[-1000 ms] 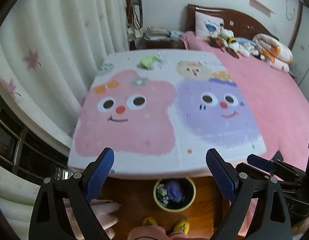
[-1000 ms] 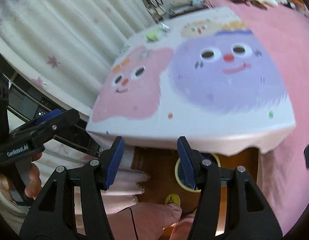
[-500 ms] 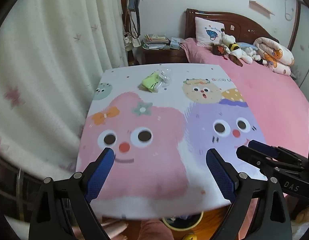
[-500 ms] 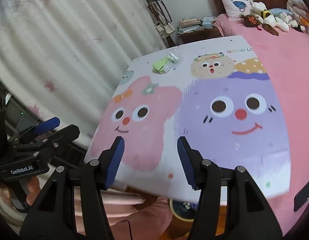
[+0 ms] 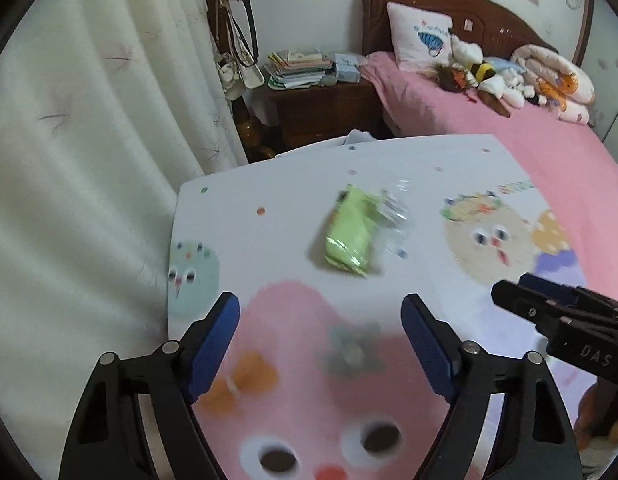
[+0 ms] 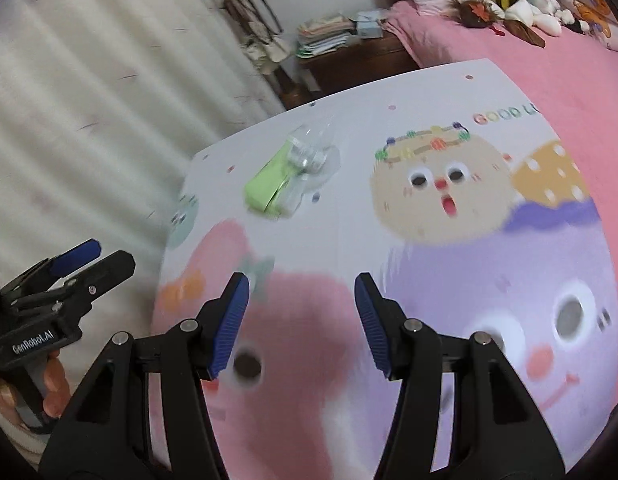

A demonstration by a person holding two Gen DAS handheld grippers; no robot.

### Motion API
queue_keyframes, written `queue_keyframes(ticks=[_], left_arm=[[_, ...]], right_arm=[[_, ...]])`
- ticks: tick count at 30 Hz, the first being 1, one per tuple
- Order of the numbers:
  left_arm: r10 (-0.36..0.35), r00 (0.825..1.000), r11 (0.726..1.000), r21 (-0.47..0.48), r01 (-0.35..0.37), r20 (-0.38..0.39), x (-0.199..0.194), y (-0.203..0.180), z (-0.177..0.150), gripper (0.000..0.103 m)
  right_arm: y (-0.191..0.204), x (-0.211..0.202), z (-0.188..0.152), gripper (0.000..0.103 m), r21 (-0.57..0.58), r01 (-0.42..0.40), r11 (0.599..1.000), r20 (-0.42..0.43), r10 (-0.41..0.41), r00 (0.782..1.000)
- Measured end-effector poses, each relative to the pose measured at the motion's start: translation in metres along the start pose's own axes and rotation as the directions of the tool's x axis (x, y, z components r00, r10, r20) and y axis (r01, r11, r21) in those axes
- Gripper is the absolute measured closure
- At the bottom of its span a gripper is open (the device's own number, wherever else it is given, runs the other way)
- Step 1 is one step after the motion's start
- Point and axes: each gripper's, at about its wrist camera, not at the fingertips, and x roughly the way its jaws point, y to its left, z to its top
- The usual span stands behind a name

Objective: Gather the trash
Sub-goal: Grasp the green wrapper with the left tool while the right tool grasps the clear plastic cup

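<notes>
Left tool [image 5: 321, 312] is hovering spread apart, nearer the trash than a second ago | right tool [image 6: 301, 300] is also gaping, empty, advancing over the tabletop [image 5: 449, 168] | green wrapper [image 5: 351, 234] is lying touching clear plastic [image 5: 395, 210] toward the tabletop's far side.

Cartoon-printed surface [image 5: 449, 160] is filling lower frame. Pink bed [image 5: 529, 140] with plush toys [image 5: 481, 76] is lying upper right; white curtain [image 5: 89, 160] is hanging left; nightstand [image 5: 325, 108] is carrying stacked books [image 5: 297, 68].
</notes>
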Motion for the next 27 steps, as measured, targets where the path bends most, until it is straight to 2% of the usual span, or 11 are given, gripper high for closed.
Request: queue_keyframes(ticks=[3,5,14,17,23,25,27], left_arm=[[-0.015,0.999,1.0,0.001,0.015,-0.035,0.049,0.016,0.027,0.025],[-0.022,0.998,1.0,-0.003,0.022,-0.051,0.077,0.024,0.04,0.025],[-0.039,0.996,0.999,-0.02,0.037,-0.081,0.133,0.05,0.063,0.024],[-0.054,0.994,0.998,-0.022,0.052,-0.091,0.145,0.054,0.067,0.024],[-0.081,0.991,0.997,0.013,0.083,-0.106,0.157,0.035,0.067,0.024],[-0.097,0.988,0.995,0.025,0.1,-0.116,0.163,0.025,0.068,0.024],[-0.117,0.984,0.992,0.031,0.122,-0.132,0.171,0.015,0.068,0.024]], right_arm=[[-0.003,0.051,0.035,0.04,0.034,0.058,0.998,-0.007,-0.058,0.998],[-0.006,0.081,0.052,0.04,0.063,0.082,0.995,-0.014,-0.081,0.997],[0.004,0.169,0.1,0.032,0.129,0.213,0.969,-0.03,-0.211,0.977],[0.01,0.189,0.108,0.031,0.116,0.27,0.956,-0.043,-0.267,0.963],[0.007,0.216,0.118,0.031,0.116,0.34,0.933,-0.081,-0.333,0.94],[-0.001,0.219,0.118,0.033,0.126,0.343,0.931,-0.087,-0.334,0.939],[-0.011,0.215,0.116,0.039,0.145,0.322,0.936,-0.083,-0.313,0.946]])
